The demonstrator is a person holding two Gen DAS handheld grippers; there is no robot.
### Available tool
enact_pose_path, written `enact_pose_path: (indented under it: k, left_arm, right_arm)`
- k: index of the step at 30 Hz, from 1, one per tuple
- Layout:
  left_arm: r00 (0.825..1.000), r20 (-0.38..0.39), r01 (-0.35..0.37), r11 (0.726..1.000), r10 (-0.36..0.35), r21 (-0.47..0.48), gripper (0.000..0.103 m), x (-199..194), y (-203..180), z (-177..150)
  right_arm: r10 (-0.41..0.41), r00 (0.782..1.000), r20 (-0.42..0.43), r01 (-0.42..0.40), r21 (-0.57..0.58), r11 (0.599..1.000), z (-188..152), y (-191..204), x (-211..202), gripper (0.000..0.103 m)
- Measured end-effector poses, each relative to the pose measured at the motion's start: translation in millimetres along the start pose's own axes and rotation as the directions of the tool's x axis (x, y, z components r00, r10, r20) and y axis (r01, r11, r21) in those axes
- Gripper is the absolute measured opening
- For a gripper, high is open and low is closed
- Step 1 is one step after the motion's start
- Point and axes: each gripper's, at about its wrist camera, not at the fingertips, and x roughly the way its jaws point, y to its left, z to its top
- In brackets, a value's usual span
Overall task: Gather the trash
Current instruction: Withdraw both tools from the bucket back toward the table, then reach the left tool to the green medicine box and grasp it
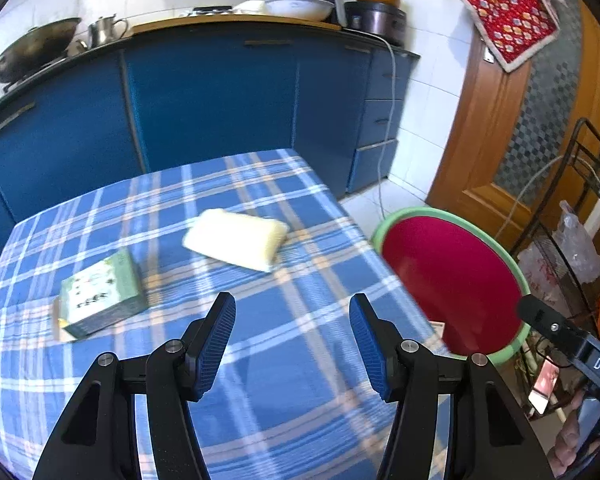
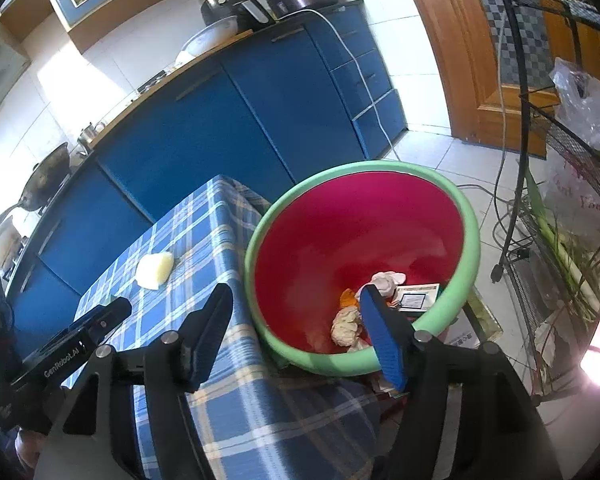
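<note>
On the table (image 1: 260, 360) a green box (image 1: 100, 296) and pale packet (image 1: 236, 238) remain, left of the basin (image 2: 474, 240) already holding scraps (image 2: 346, 326). Both the left gripper (image 1: 292, 344) and right gripper (image 2: 296, 332) hang spread and empty; likely between pickups, the left should next descend on the box

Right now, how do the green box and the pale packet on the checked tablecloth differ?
The green box is printed, with flat faces and sharp edges; the pale packet is plain cream, soft-looking and rounded. The box lies nearer the left gripper, toward the table's left side; the packet lies farther back, nearer the red basin. Both rest on the tablecloth, apart from each other, not yet picked up.
</note>
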Motion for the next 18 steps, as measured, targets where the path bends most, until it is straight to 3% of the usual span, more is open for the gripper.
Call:
enact_pose_path:
  k: [12,18]
  left_arm:
    - [0.995,0.011,-0.094,0.991,0.096,-0.098,0.065,-12,69,-5]
    - [0.986,0.014,-0.167,0.984,0.168,-0.069,0.067,-14,102,2]
  right_arm:
    - [0.025,0.999,-0.019,-0.027,-0.098,0.995,-4,46,4,0.072]
    - [0.038,0.999,-0.035,-0.042,-0.136,0.99,-8,64,9,0.072]
